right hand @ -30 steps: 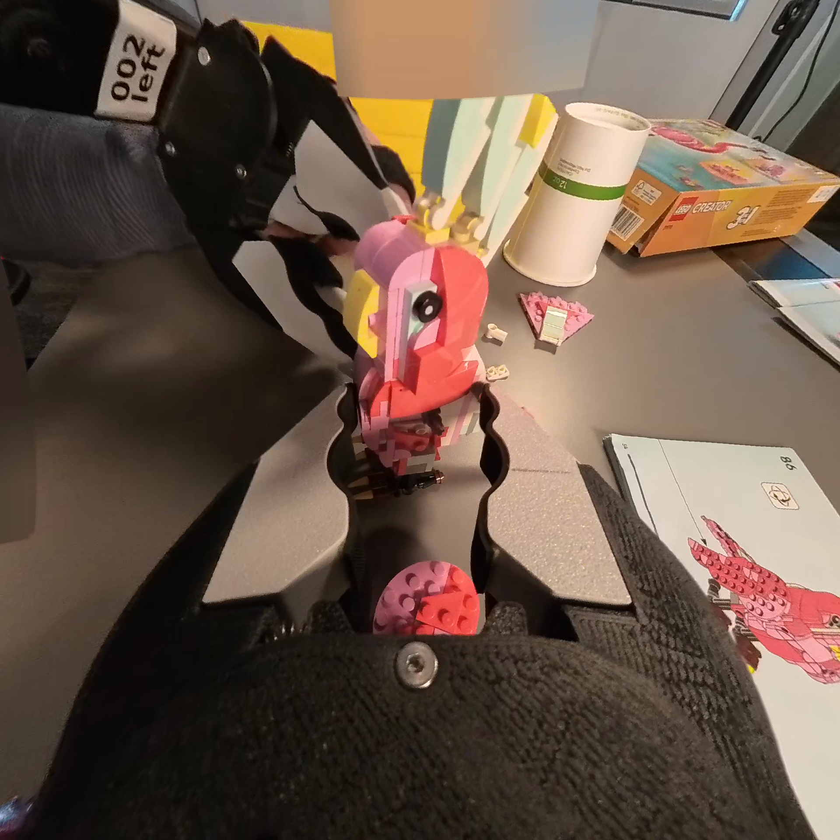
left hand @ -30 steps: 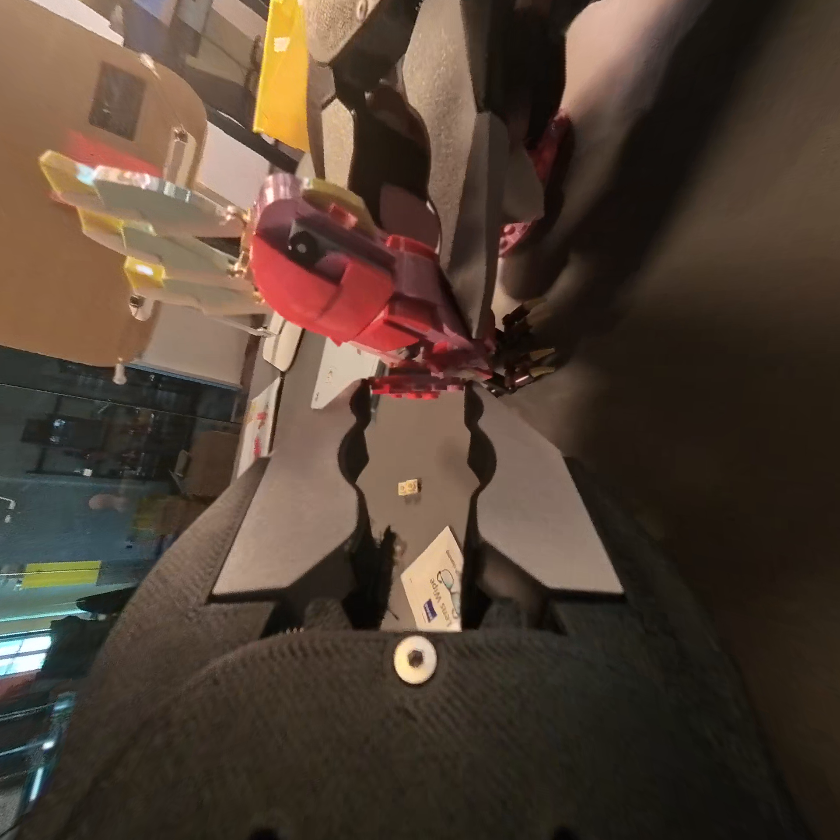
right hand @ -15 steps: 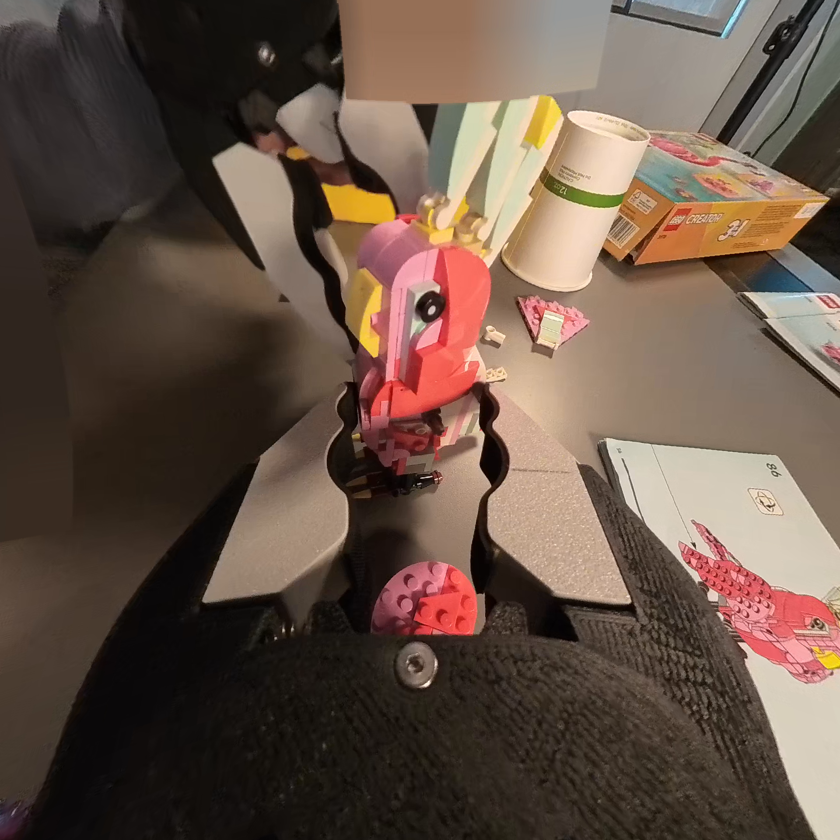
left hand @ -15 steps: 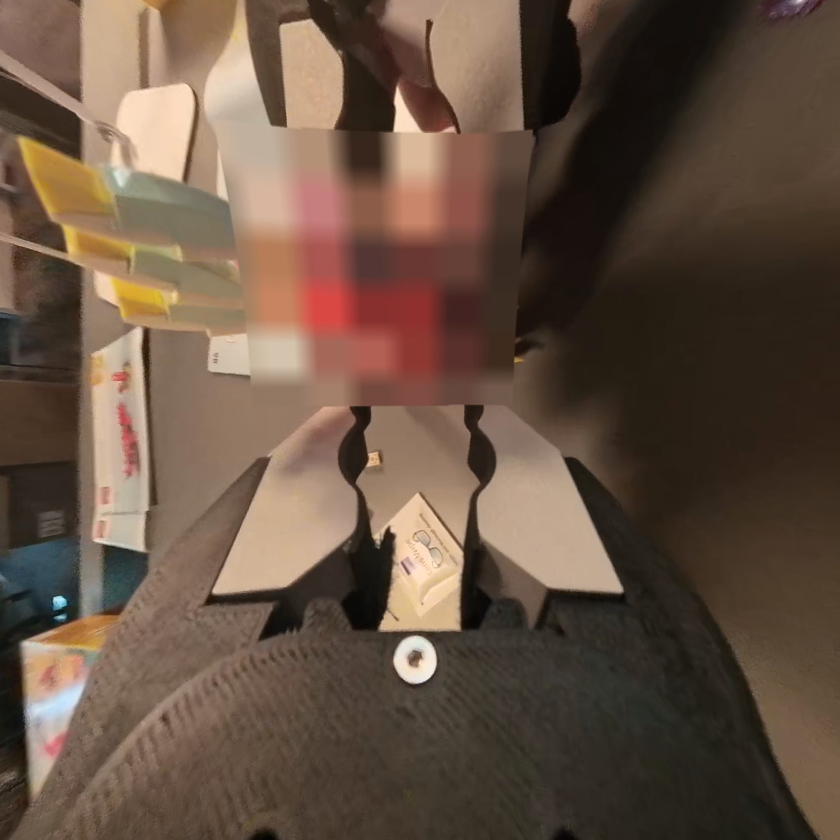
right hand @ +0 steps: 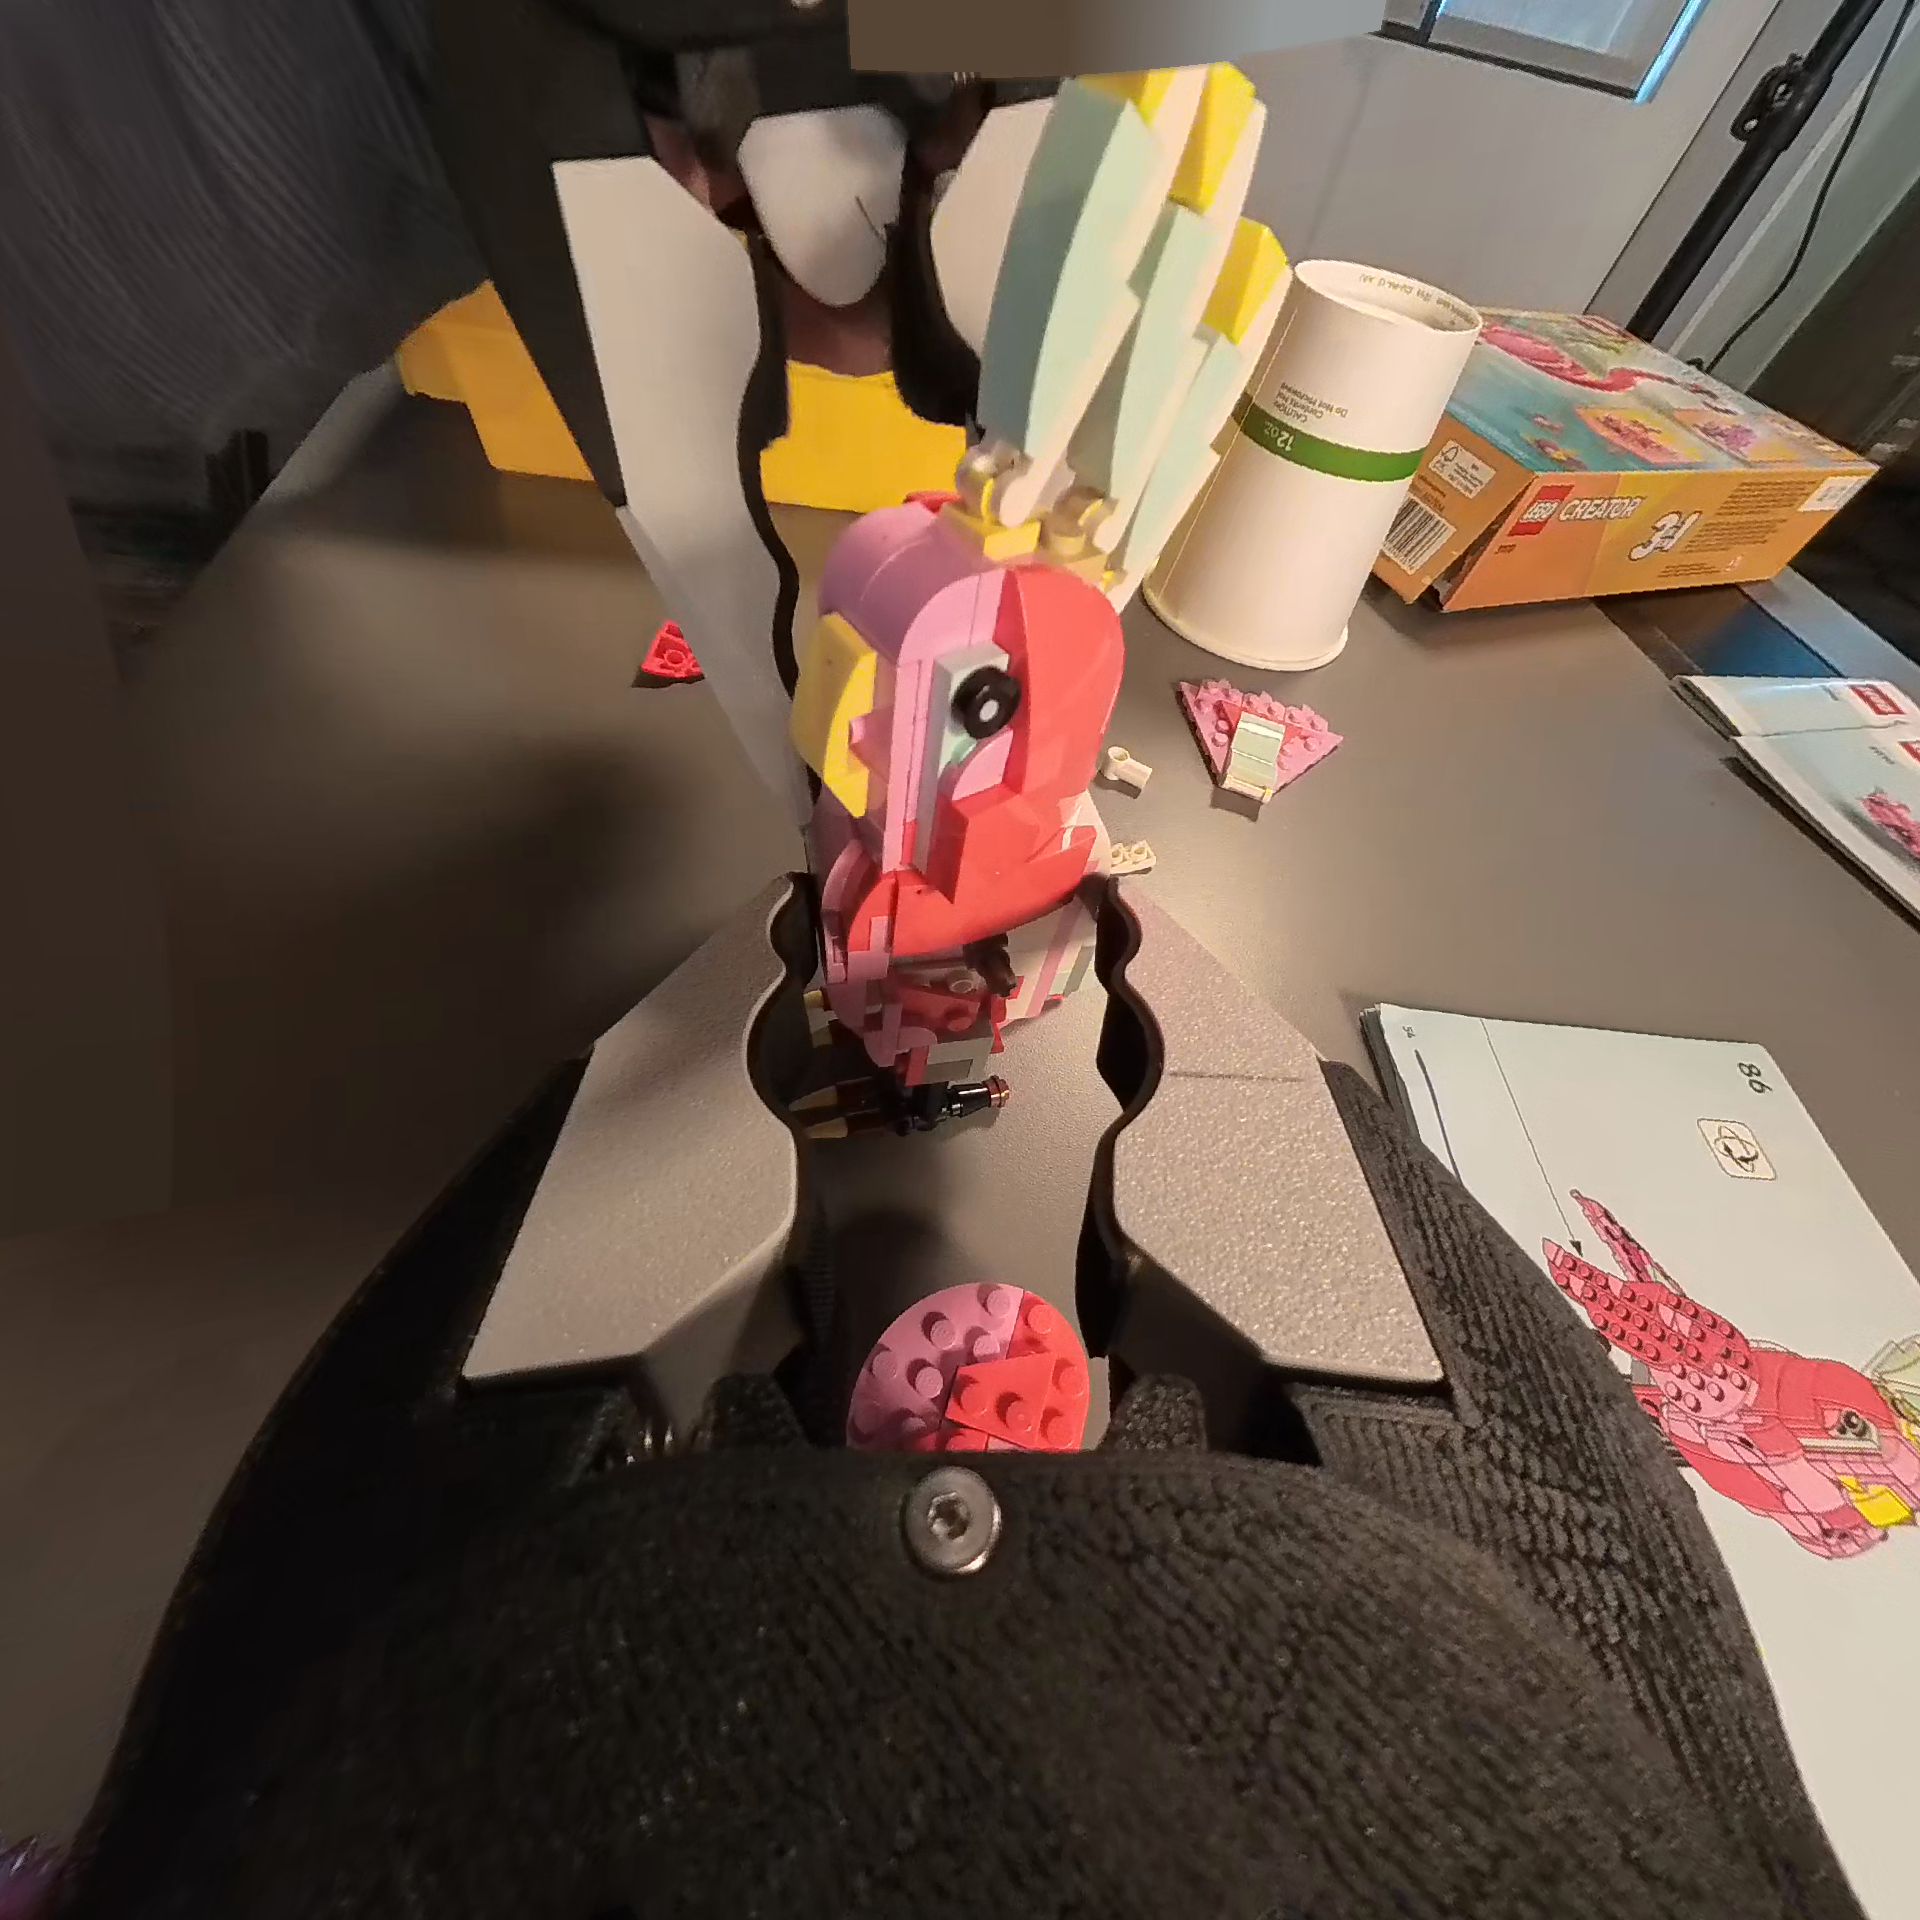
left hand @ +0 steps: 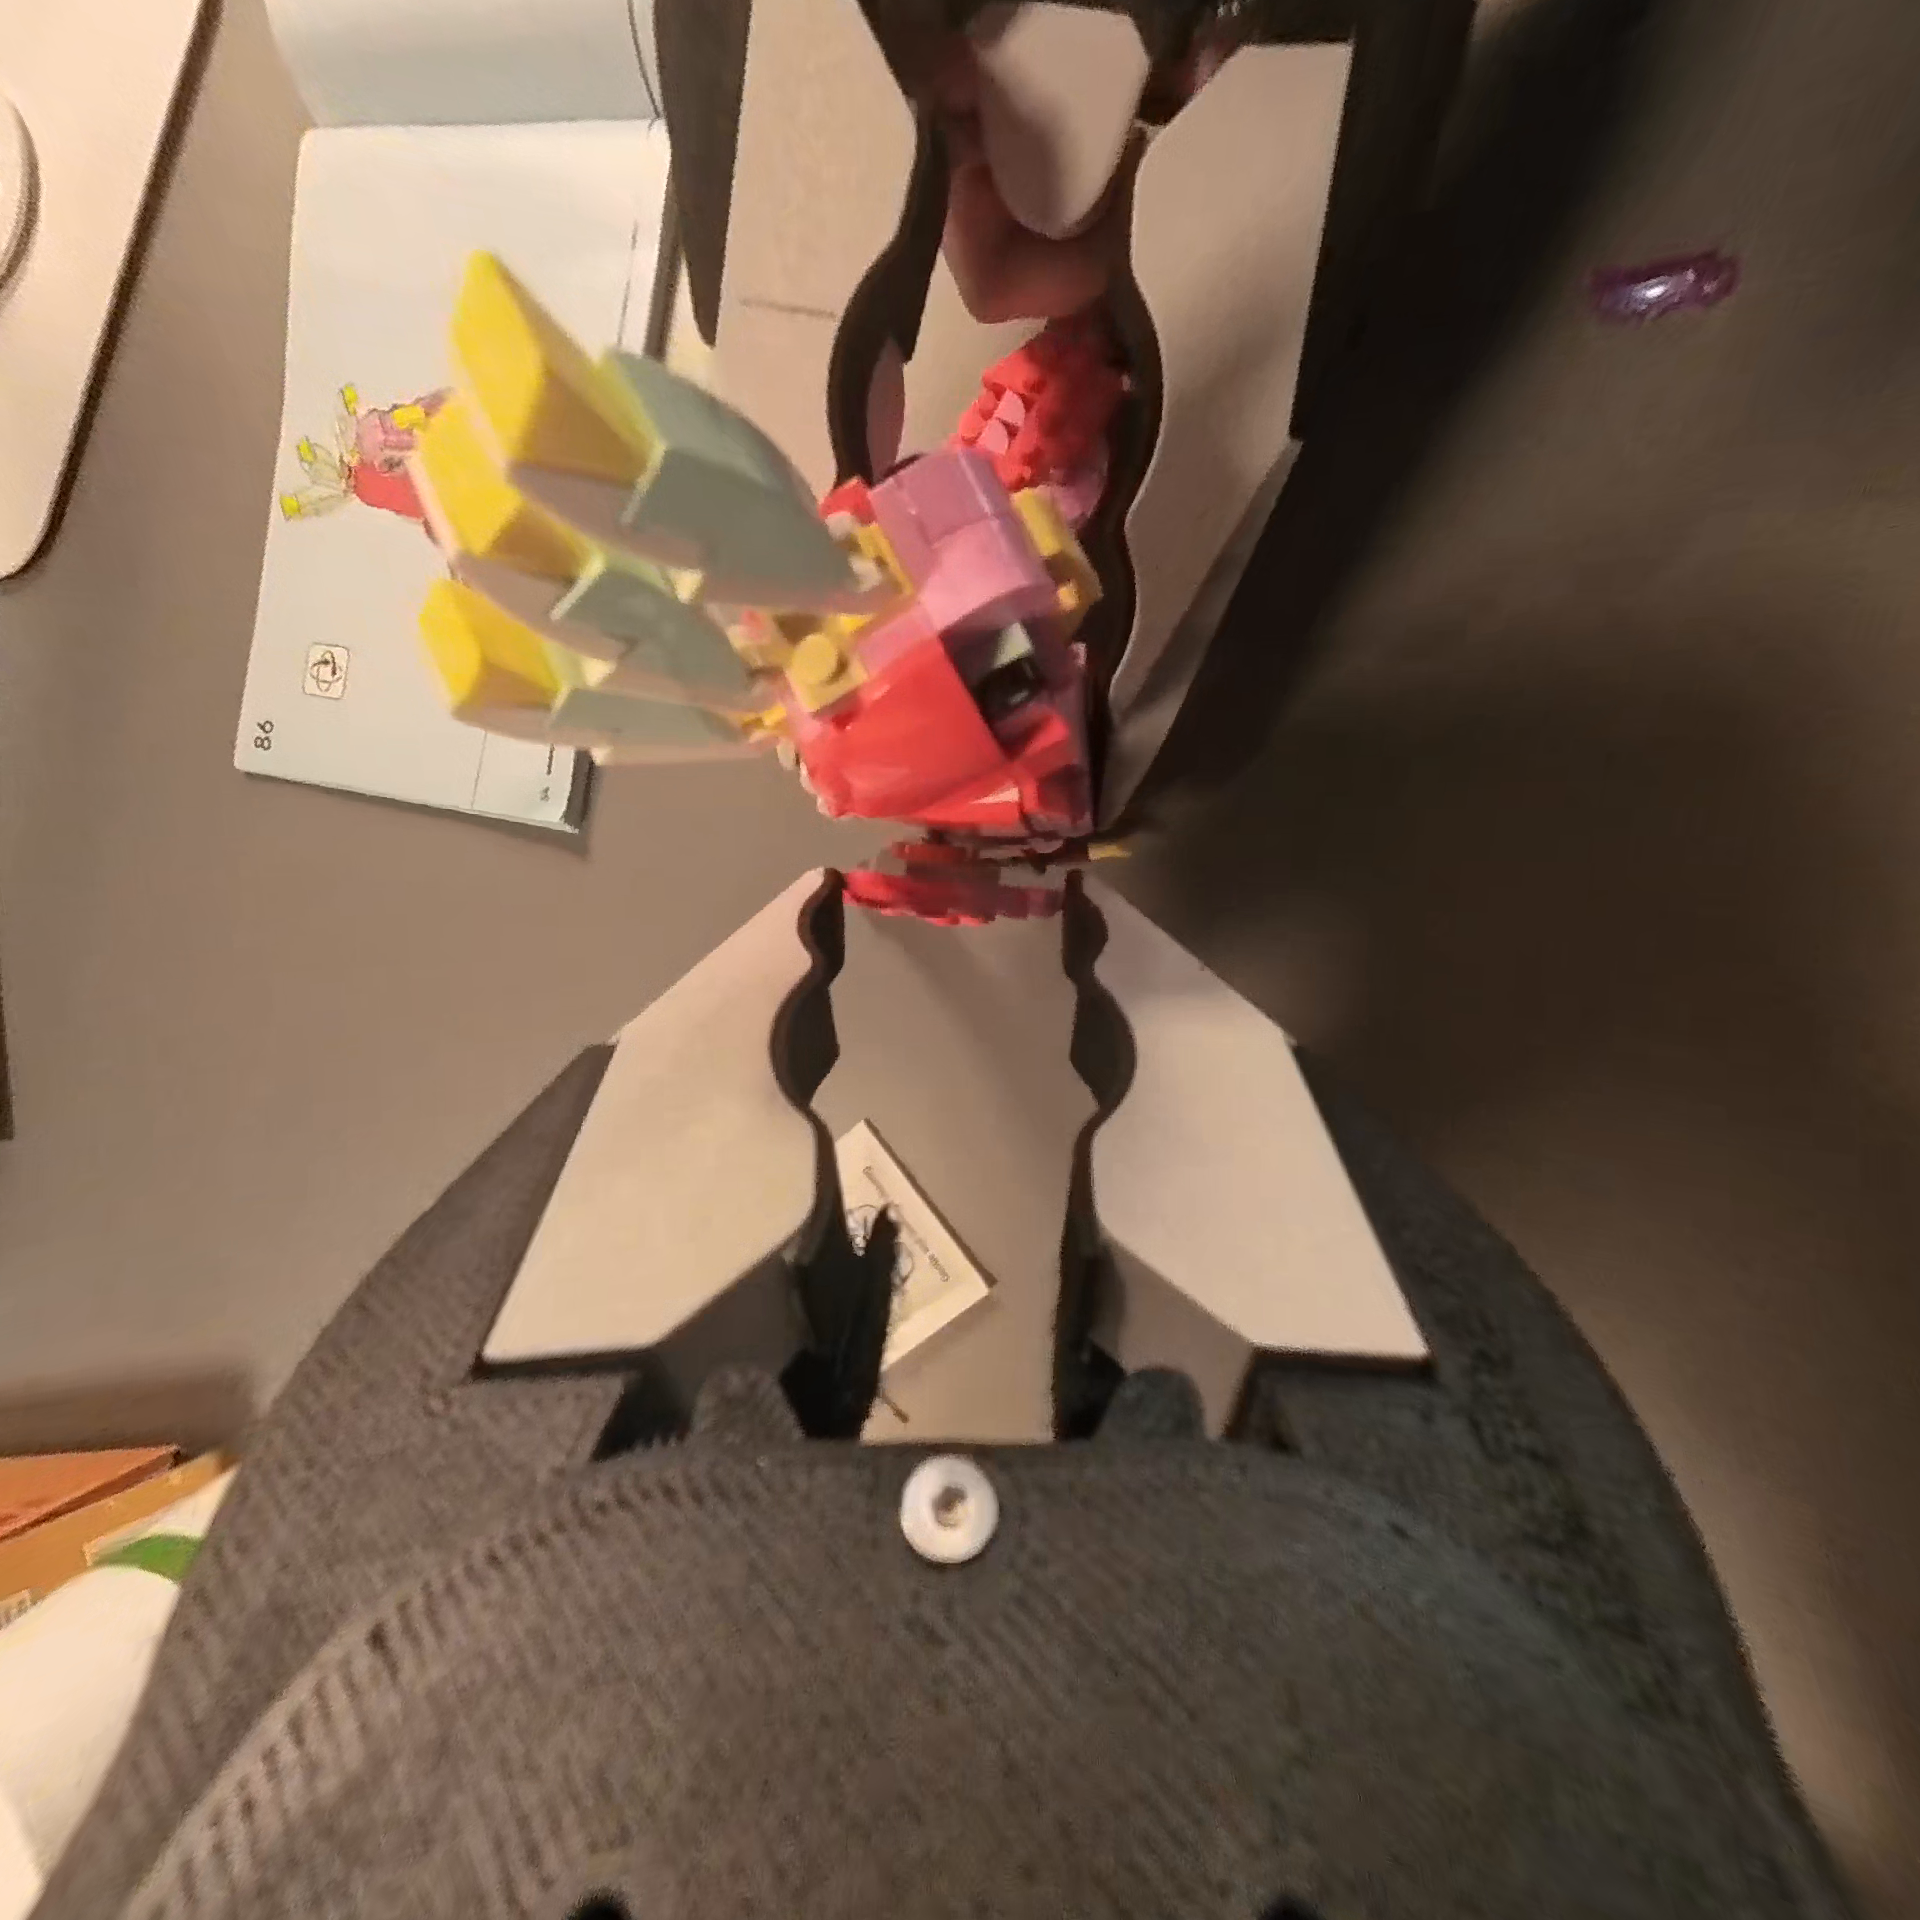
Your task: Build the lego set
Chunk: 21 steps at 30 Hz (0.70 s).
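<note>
1. My right fingers [right hand: 951,997] were clenched on the brick bird [right hand: 966,790]; both pads pressed its lower body, one on each side, and it stood upright between them.
2. The bird's pink and red head rose above my fingertips, with a pale green and yellow crest [right hand: 1122,270] at the top.
3. My left fingers [left hand: 951,904] were clamped on a red brick piece [left hand: 956,894] at the bird's side; each tip touched an end of it.
4. In the right wrist view the left gripper came in from above and behind, one finger [right hand: 707,582] lying close along the bird's front by the yellow beak.
5. A round pink and red plate [right hand: 971,1371] lay on the surface [right hand: 364,831] just behind my right fingertips.
6. To the right lay an open booklet [right hand: 1683,1195]; farther back, a white cup [right hand: 1309,468] stood mouth down, with an orange box [right hand: 1621,468] beside it.
7. A pink wedge piece [right hand: 1257,732] and two small white parts lay between the bird and the cup.
8. A small red wedge [right hand: 670,655] lay to the left of the bird, and a yellow bin [right hand: 499,384] stood behind it.
9. Under my left fingers a small white packet [left hand: 925,1236] lay on the surface.
</note>
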{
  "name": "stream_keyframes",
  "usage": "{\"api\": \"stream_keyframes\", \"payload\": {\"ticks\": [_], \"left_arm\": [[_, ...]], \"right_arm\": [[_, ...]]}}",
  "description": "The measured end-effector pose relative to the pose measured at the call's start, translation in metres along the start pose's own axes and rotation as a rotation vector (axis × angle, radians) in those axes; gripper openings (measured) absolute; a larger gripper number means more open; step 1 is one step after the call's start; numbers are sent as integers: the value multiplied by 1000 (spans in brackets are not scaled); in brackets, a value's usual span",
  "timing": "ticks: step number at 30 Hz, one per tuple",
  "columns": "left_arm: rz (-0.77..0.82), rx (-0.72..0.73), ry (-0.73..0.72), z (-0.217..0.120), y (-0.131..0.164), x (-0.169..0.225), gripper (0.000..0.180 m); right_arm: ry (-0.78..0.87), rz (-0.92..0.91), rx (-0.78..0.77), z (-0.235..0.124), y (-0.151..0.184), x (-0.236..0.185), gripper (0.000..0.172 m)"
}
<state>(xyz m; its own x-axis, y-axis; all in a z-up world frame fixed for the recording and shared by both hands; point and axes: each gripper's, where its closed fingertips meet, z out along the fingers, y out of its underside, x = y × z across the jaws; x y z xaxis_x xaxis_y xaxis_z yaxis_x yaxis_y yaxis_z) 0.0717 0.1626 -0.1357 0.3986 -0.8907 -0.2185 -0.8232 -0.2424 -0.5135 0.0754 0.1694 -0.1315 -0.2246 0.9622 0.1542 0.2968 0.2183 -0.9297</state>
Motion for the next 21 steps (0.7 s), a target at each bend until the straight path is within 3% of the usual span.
{"api": "stream_keyframes", "payload": {"ticks": [5,8,9,11,21], "left_arm": [[-119,209,-159,-17,-1,-8,49],[-206,357,-201,-27,7,-11,23],[-222,388,-224,-28,10,-14,7],[-237,447,-217,-28,8,-14,0],[-223,435,-135,-8,-1,-8,0]], "right_arm": [[0,5,0,0,0,1,53],[-4,10,0,0,0,1,53],[-5,12,0,0,0,1,53],[-6,14,0,0,0,1,53],[-7,17,0,0,0,2,53]]}}
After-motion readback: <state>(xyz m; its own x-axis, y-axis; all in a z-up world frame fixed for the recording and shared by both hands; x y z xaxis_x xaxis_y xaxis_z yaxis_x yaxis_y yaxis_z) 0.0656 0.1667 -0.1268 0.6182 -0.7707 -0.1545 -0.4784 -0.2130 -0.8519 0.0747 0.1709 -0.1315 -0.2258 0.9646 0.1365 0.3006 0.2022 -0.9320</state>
